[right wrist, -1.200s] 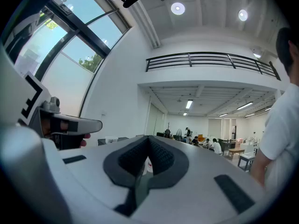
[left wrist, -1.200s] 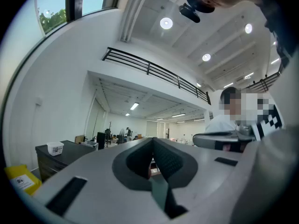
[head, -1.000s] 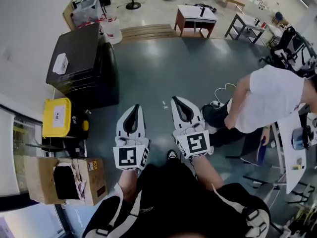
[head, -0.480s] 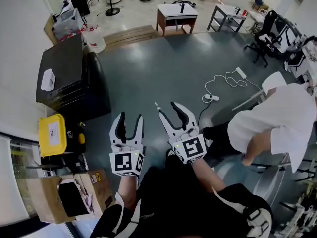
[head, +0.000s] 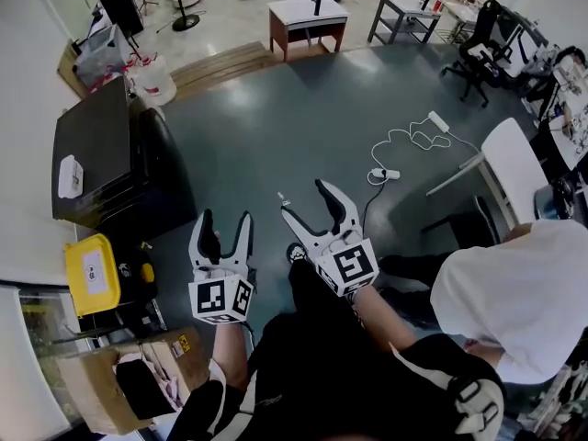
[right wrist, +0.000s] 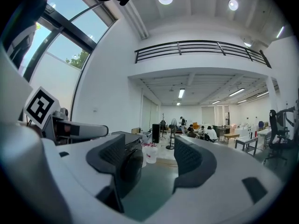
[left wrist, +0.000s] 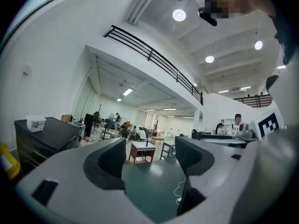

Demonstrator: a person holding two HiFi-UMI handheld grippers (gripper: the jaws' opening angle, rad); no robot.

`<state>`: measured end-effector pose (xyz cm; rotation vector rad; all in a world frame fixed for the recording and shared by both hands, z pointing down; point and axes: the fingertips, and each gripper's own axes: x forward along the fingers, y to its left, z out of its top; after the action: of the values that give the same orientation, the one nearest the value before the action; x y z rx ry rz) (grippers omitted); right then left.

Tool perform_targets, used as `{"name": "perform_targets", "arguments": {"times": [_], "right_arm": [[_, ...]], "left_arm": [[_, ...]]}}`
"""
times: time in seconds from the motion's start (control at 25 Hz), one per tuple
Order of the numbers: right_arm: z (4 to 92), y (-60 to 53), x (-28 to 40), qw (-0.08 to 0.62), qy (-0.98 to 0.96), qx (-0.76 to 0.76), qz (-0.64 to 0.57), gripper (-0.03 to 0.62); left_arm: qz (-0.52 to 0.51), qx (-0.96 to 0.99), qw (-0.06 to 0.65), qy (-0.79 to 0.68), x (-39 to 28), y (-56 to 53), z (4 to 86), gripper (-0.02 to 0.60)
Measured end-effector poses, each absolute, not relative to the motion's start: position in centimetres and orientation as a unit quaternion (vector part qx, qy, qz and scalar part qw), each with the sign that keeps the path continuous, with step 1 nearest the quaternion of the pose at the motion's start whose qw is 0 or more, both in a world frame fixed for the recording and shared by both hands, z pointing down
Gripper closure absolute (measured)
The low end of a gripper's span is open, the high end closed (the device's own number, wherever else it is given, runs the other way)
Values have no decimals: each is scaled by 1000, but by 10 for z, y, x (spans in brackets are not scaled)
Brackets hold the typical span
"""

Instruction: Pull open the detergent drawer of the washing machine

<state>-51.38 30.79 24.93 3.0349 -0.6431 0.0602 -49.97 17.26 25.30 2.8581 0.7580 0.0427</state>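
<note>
Empty left hand-held gripper (head: 225, 220): jaws wide apart, just been opening, nothing btwn them. Same for right hand-held gripper (head: 305, 198): jaws spread, just been opening, nothing held. Both are up in front of the person, over grey floor (head: 276, 127), pointing level. The washing machine (head: 96, 150) is the black unit at left in head view, well apart from both. Its round door (right wrist: 125, 164) shows in right gripper view, left of the jaws. Detergent drawer can't be made out. Small white box (head: 69, 175) sits on machine top. Yellow case (head: 92, 274) & cardboard box (head: 110, 393) lie nearer, left side. Person in white shirt (head: 519, 292) at right.
</note>
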Motion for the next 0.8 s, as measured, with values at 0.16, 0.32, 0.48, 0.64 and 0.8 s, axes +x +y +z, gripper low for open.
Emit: {"name": "perform_targets", "arguments": {"times": [0.16,0.32,0.48,0.64,0.8], "right_arm": [[250,334,-453,17,-206,978,14,261],[249,370,-385,16,-202,979,19,260],[243,408,-329,17,-195,981,17,260],[245,430,-280,16,-197,980,15,260],[250,437,-233,4,-205,979,19,260]], "left_arm": [[17,961,83,264,-436,203,252,264],[12,959,77,273,-366,241,245,264],[12,957,73,281,-306,279,243,264],[13,956,65,286,-263,305,246,264],[22,958,55,279,-224,308,248,264]]}}
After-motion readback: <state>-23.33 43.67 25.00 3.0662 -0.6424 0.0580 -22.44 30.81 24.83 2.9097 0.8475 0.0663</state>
